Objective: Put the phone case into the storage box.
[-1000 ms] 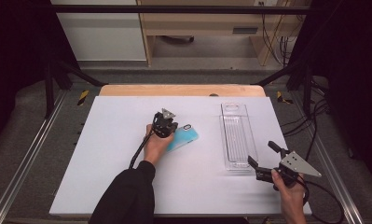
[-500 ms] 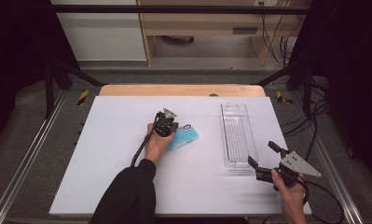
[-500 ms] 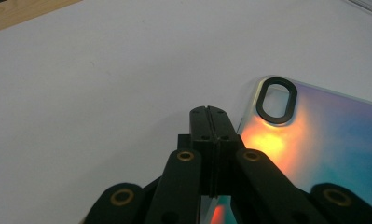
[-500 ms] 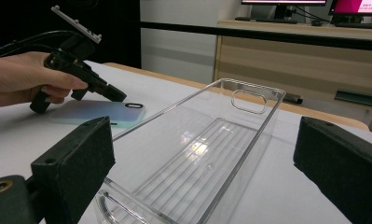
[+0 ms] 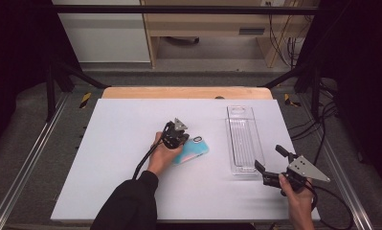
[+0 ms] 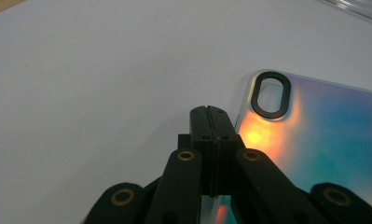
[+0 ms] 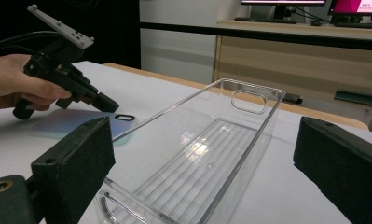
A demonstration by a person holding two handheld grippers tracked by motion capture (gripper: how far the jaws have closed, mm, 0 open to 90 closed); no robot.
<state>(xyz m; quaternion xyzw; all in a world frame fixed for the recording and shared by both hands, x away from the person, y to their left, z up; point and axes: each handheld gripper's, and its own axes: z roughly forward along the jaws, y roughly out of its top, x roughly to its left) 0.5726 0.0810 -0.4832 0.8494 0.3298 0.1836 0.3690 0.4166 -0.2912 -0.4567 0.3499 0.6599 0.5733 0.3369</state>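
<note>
1. High view: the left gripper (image 5: 183, 139) sits at the near-left edge of the iridescent phone case (image 5: 194, 150), which lies flat mid-table, left of the clear plastic tray (image 5: 241, 139). The right gripper (image 5: 271, 165) waits at the tray's near end, likely to steady it.
2. Left gripper view: its jaws are pressed together with nothing between them, the tips beside the case's edge near the camera cutout (image 6: 270, 94), probably to nudge it.
3. Right gripper view: jaws spread wide, empty, framing the tray.
4. Against the earlier frame, the case has shifted slightly toward the tray.
</note>
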